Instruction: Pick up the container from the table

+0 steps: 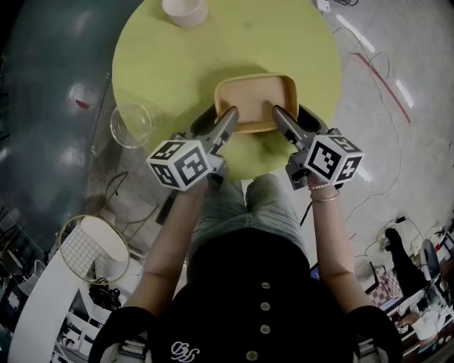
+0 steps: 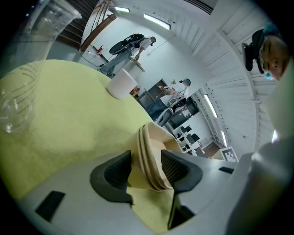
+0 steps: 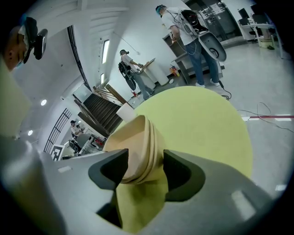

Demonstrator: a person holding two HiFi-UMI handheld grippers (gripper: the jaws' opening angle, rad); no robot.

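Note:
A tan rectangular container sits at the near edge of the round yellow-green table. My left gripper grips its near left corner, and my right gripper grips its near right corner. In the left gripper view the container's layered rim stands between the dark ribbed pads of the left gripper, which press on both sides of the wall. The right gripper view shows the same: the container's rim is pinched in the right gripper. I cannot tell whether the container is off the table.
A white cup stands at the table's far side. A clear plastic bowl sits at the left edge. A wire basket and cables lie on the floor. People stand far off in both gripper views.

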